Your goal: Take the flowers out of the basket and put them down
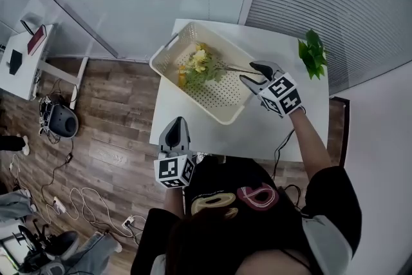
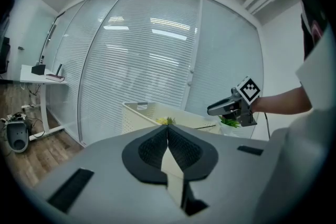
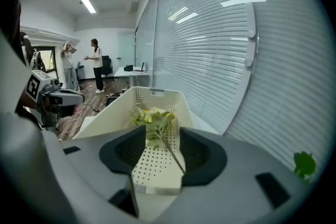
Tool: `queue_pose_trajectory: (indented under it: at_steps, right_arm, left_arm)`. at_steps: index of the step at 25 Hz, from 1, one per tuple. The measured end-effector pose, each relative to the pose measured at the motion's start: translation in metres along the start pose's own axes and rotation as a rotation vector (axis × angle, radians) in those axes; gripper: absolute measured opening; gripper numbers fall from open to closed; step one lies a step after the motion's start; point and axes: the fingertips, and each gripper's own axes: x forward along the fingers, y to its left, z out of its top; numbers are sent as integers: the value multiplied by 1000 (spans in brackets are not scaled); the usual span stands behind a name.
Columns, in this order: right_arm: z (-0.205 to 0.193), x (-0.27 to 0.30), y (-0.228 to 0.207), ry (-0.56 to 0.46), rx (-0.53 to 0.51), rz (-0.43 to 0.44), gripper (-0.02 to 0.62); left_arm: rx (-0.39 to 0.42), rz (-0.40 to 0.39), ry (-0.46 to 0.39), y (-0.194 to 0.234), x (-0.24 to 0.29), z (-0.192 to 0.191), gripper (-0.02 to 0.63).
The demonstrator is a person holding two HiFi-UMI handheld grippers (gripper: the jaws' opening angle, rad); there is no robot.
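A cream perforated basket (image 1: 225,92) lies slantwise on the white table (image 1: 270,132). Yellow flowers with green leaves (image 1: 196,67) rest inside it, their thin stem pointing toward my right gripper (image 1: 250,71). That gripper hovers over the basket's near right end and is open. In the right gripper view the flowers (image 3: 153,118) lie ahead of the right gripper (image 3: 161,131), and the stem runs back between the jaws, close to the right one, with no pad pressing it. My left gripper (image 1: 177,122) hangs at the table's front left edge, shut and empty, with the basket (image 2: 137,115) ahead of it.
A green leafy sprig (image 1: 313,53) lies on the table's far right corner. A glass wall with blinds runs behind the table. A white desk (image 1: 19,67) stands to the left, and cables lie on the wooden floor (image 1: 84,196). Two people stand far off (image 3: 97,63).
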Motion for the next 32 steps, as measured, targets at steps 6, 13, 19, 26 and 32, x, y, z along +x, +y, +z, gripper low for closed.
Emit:
queue_pose_trajectory:
  at_steps: [6,13,19,26,32]
  right_arm:
    - [1,37,4,106,-124,124,219]
    - [-7,76,11,214,-188,223,219]
    - [-21,99,25,333,-212,292,219]
    - [-20,121,23,421,-234,250,219]
    - [-38,136,25,539,-351,220,219]
  left_arm:
    - [-29,87,-12,17,-6,-5,17]
    - [-36,152,-28,28,-8,-1,17]
    - [-33,167,-20,32,-9,-2,17]
    - [-20,132,-2,29,-2,-4,17]
    - [-30,125,0,33,2,-7,17]
